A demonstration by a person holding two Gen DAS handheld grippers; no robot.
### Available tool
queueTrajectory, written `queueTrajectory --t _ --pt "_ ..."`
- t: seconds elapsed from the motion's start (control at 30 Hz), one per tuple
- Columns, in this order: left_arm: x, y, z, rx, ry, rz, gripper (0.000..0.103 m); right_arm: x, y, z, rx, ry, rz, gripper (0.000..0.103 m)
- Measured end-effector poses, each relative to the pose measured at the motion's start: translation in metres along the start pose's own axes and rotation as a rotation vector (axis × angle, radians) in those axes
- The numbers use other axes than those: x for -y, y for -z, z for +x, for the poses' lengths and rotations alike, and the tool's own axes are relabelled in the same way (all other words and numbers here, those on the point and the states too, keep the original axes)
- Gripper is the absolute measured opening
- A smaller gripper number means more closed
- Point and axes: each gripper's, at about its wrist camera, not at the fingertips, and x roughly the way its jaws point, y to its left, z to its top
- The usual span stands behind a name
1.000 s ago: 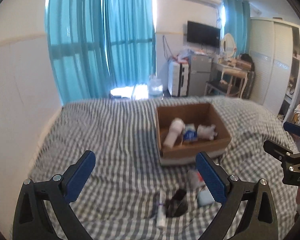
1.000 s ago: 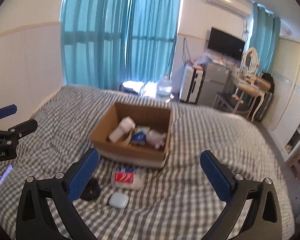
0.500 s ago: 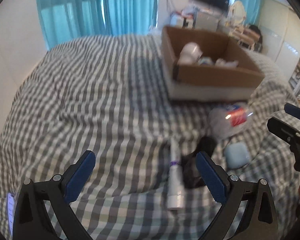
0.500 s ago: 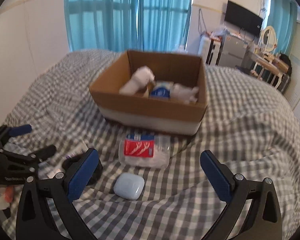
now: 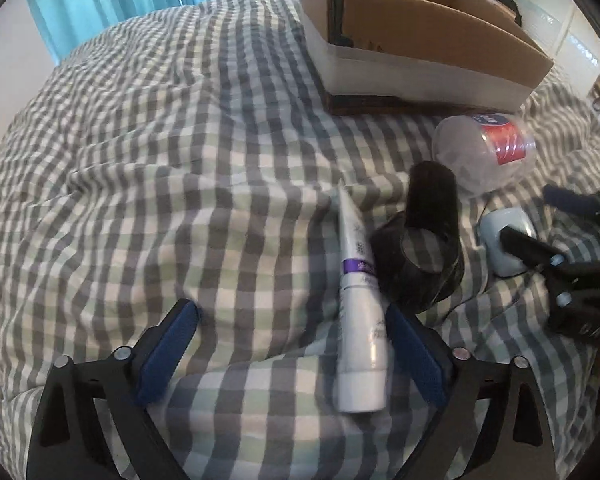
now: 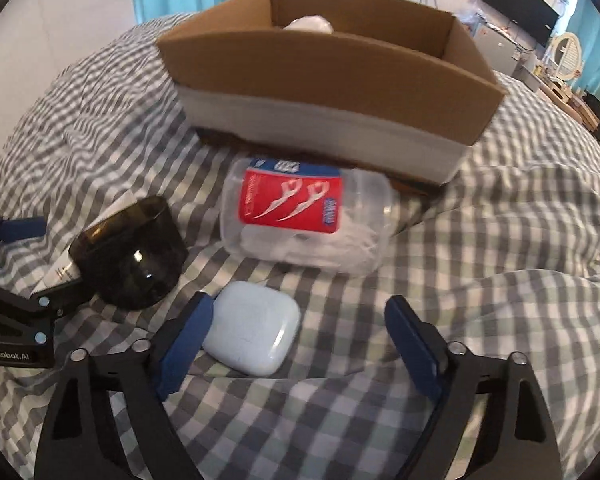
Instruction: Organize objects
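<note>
Left wrist view, open left tongs (image 5: pixel 290 344), white tube (image 5: pixel 358 312) against right pad, open right tongs (image 6: pixel 296 340), earbud case (image 6: pixel 252 334) touching left pad

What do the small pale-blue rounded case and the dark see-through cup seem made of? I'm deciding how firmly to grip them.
The small pale-blue rounded case looks like hard, glossy moulded plastic: smooth rounded corners with soft highlights. The dark see-through cup looks like smoke-tinted plastic or glass: the gingham bedcover shows through its base in the left view, and a bright glint sits on its wall. Which one, the look leaves open.
</note>
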Motion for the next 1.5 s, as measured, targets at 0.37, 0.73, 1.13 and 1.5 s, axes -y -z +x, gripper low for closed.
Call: queueTrajectory --t 0.37,0.73,1.13,1.5 --pt "0.017 -0.001 0.004 0.000 0.079 0.058 0.028 -0.012 0.006 0.010 -0.034 -0.030 -0.045 0.058" --pt "0.037 0.013 0.000 -0.046 0.130 0.103 0.021 -0.015 0.012 -0.001 -0.018 -0.014 -0.053 0.053" --pt "0.042 0.026 -0.049 0.070 0.061 0.104 0.020 -0.020 0.018 -0.043 0.046 -0.020 -0.085 0.053" --pt "0.038 0.027 -0.098 0.168 0.037 0.078 0.020 -0.027 0.029 -0.098 0.139 -0.045 -0.074 0.053"
